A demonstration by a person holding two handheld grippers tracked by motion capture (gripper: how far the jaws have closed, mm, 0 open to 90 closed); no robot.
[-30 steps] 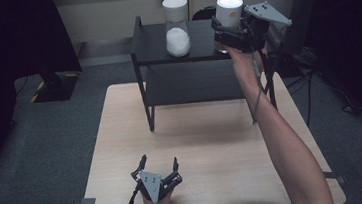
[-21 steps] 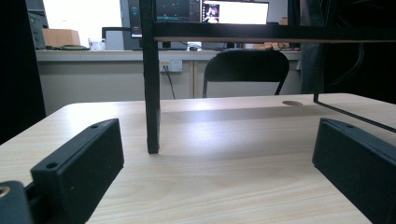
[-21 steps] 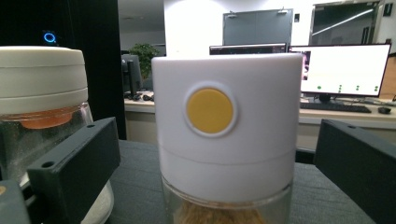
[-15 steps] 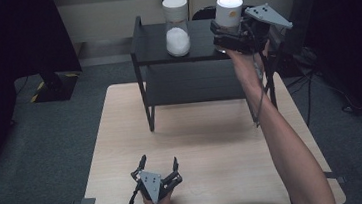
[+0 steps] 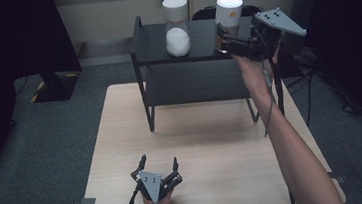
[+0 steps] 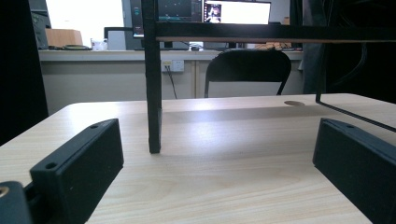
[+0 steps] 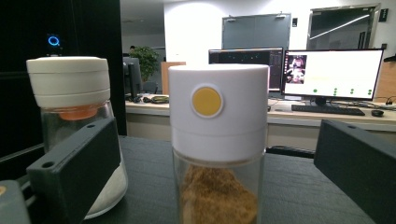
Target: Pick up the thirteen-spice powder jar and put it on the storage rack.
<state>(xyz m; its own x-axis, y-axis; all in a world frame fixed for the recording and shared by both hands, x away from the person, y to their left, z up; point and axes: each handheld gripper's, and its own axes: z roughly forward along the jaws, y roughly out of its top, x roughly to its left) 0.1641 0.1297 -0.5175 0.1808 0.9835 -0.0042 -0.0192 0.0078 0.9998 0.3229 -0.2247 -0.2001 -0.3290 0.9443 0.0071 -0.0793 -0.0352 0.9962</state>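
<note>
Two jars stand on top of a black shelf. One is a clear jar of white powder with a white lid. The other is a jar of brown granules with a white lid bearing a yellow dot. My right gripper is up at the shelf top, open, its jaws on either side of the brown jar with a gap on both sides. My left gripper rests open on the wooden table near its front edge, nothing between its jaws.
The shelf's black front leg stands straight ahead of the left gripper. A black chair sits beyond the table's far edge. Grey carpet surrounds the table, and a dark stand is at the left.
My right gripper has shifted slightly down and to the right at the brown jar, which stays on the shelf. The left gripper has not moved.
</note>
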